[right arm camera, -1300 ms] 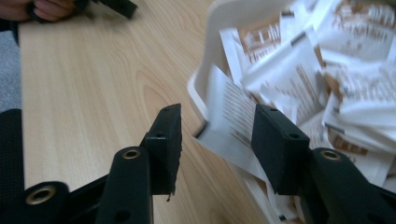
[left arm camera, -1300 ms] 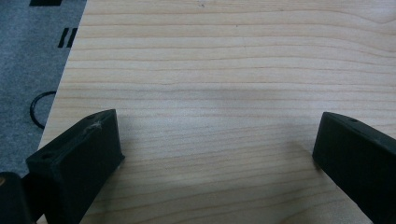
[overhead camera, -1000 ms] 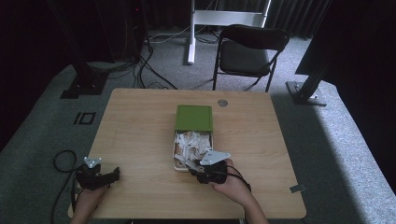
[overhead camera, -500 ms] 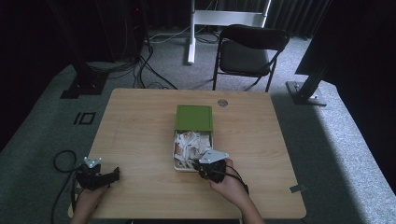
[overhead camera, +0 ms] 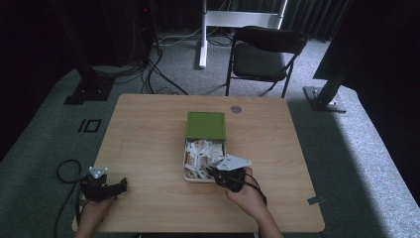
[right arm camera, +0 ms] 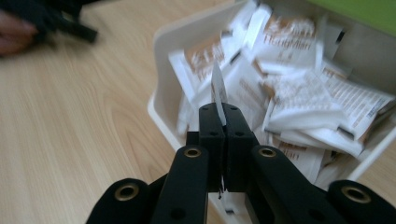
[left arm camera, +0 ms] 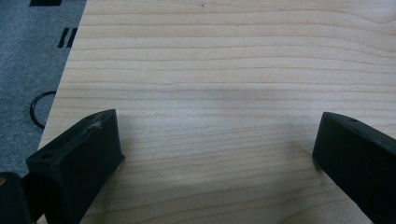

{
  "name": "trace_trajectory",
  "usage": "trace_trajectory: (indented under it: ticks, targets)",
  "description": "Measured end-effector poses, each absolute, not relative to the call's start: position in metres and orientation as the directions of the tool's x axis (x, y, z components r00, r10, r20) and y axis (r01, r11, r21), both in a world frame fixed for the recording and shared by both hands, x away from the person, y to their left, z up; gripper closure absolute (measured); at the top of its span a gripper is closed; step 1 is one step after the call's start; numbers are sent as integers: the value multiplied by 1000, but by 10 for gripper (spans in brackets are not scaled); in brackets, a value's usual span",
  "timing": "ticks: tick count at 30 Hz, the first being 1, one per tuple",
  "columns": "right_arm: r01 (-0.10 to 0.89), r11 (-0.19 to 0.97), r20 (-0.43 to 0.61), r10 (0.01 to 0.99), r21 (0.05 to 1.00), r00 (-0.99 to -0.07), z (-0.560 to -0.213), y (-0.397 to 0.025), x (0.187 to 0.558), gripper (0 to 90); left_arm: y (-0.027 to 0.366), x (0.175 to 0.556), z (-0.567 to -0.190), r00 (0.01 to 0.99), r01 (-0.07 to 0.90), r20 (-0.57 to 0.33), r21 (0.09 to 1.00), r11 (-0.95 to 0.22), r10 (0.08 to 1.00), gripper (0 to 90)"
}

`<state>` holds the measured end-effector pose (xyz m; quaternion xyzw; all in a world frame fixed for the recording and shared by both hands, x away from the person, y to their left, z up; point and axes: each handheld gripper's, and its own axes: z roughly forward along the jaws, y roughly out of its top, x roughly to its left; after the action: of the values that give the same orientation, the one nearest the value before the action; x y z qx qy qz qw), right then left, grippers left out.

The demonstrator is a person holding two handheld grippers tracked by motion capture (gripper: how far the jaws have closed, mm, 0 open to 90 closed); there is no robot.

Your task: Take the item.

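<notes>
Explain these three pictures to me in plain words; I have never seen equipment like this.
A person sits at a wooden table holding a hand-held two-jaw gripper in each hand. The high view looks down from above. The other two come from cameras riding on each gripper. The left gripper rests near the table's corner, jaws wide apart, holding nothing. The right gripper has its jaws shut on a thin white sachet, seen edge-on, at a white box full of similar sachets. The box's green lid lies just beyond it.
</notes>
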<state>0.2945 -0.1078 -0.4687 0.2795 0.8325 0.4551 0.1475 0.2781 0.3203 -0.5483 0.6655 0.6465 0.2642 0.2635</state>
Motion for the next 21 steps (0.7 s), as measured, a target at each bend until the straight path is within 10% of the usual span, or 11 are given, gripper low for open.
trace_trajectory:
  ticks: [21]
  targets:
    - [281, 290, 45, 620, 915, -784, -427, -123, 302, 892, 320, 278, -548, 25, 722, 11, 691, -26, 1000, 16]
